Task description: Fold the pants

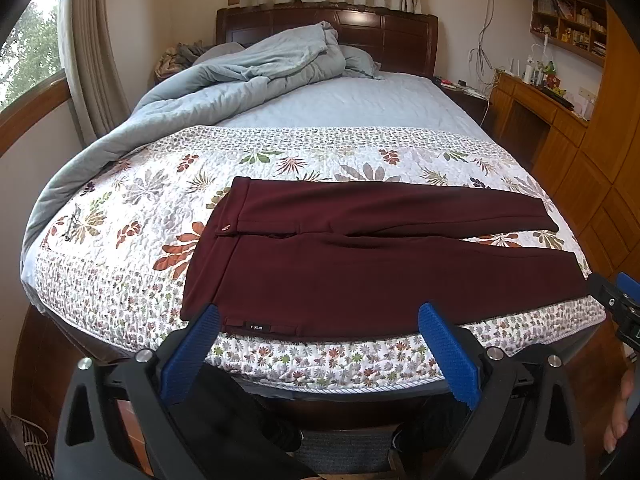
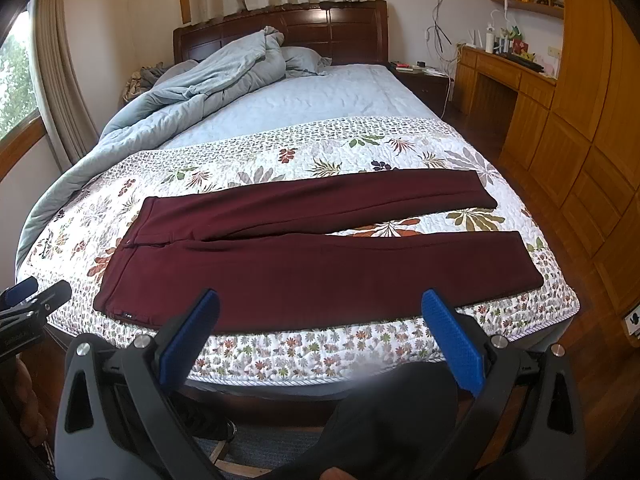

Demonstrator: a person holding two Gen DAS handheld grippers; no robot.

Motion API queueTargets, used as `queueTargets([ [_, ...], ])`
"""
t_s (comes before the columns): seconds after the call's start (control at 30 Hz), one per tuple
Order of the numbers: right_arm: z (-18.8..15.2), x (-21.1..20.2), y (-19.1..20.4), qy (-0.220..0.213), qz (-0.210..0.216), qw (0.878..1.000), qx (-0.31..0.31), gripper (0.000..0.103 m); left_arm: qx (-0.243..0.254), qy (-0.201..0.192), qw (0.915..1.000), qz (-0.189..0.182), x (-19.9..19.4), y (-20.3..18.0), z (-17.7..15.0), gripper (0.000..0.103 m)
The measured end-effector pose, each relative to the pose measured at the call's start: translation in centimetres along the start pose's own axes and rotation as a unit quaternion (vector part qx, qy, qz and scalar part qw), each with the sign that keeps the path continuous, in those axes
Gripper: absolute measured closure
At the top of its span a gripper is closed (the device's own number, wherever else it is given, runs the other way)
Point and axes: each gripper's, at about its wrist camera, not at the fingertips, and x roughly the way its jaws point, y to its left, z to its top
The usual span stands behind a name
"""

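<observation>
Lying flat on floral quilted bedspread (image 1: 132, 208) at foot of bed: dark maroon fabric pants (image 1: 360, 264), unfolded, long axis across bed, waistband at left, two legs running right. Left claw (image 1: 320, 344) hovers just before near edge by waistband, jaws wide apart, nothing between. Right claw (image 2: 320, 340) hovers before near leg, jaws also wide apart, empty. Left hand nearer waist, right nearer hems; likely first grasp along near edge.

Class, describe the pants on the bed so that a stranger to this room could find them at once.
Start at the bed with the dark wooden headboard. At its foot lies a white floral quilt, and the pants lie flat across it, waistband left, legs right. They are the only plain maroon thing; the crumpled duvet is pale blue.
</observation>
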Motion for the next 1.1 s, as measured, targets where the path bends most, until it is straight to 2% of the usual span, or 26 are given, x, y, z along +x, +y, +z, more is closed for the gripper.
queueTargets([
  [1.1,0.41,-0.14,0.26,0.002,0.003,1.000,-0.003,0.002,-0.001,-0.002,1.0000,-0.001,-0.17,-0.22,0.41,0.004],
])
